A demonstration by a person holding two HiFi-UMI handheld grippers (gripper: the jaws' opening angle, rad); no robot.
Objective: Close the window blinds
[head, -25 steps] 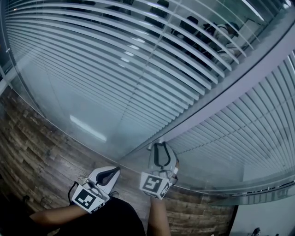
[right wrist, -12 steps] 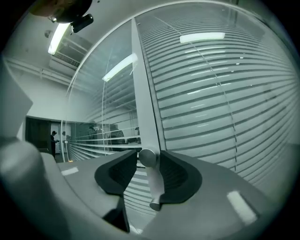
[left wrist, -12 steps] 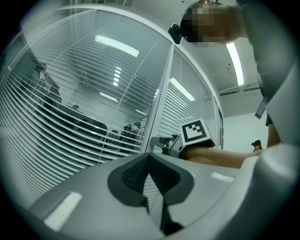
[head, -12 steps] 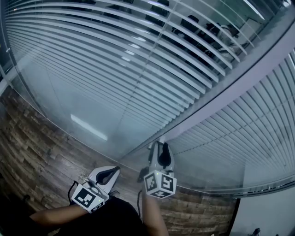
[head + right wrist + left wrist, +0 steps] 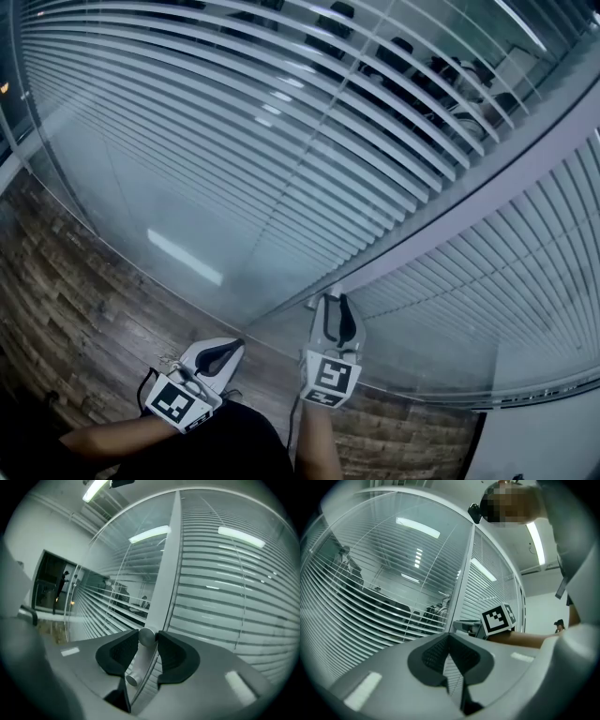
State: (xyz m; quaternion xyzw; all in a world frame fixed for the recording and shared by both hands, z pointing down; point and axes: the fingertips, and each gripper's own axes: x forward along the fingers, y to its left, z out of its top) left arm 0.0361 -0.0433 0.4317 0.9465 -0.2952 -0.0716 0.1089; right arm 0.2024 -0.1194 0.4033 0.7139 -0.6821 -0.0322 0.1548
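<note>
White slatted blinds (image 5: 234, 122) hang behind glass, the left pane's slats tilted open, with a dim office showing through. A second pane of blinds (image 5: 487, 272) lies to the right of a pale frame post (image 5: 450, 211). My right gripper (image 5: 336, 298) reaches the foot of that post. In the right gripper view its jaws are closing on a small silver knob (image 5: 145, 637), which sits between the pad tips and touches both. A second silver knob (image 5: 132, 679) sits lower on the post. My left gripper (image 5: 232, 347) hangs back, shut and holding nothing.
Wood-plank floor (image 5: 84, 309) runs along the foot of the glass. A person's bare forearm (image 5: 314, 445) carries the right gripper. The right gripper's marker cube (image 5: 499, 618) shows in the left gripper view. A dark doorway (image 5: 54, 585) stands far left.
The right gripper has rolled about its own axis and shifted slightly right along the post's foot, so its marker cube shows a different face. The left gripper has stayed put.
</note>
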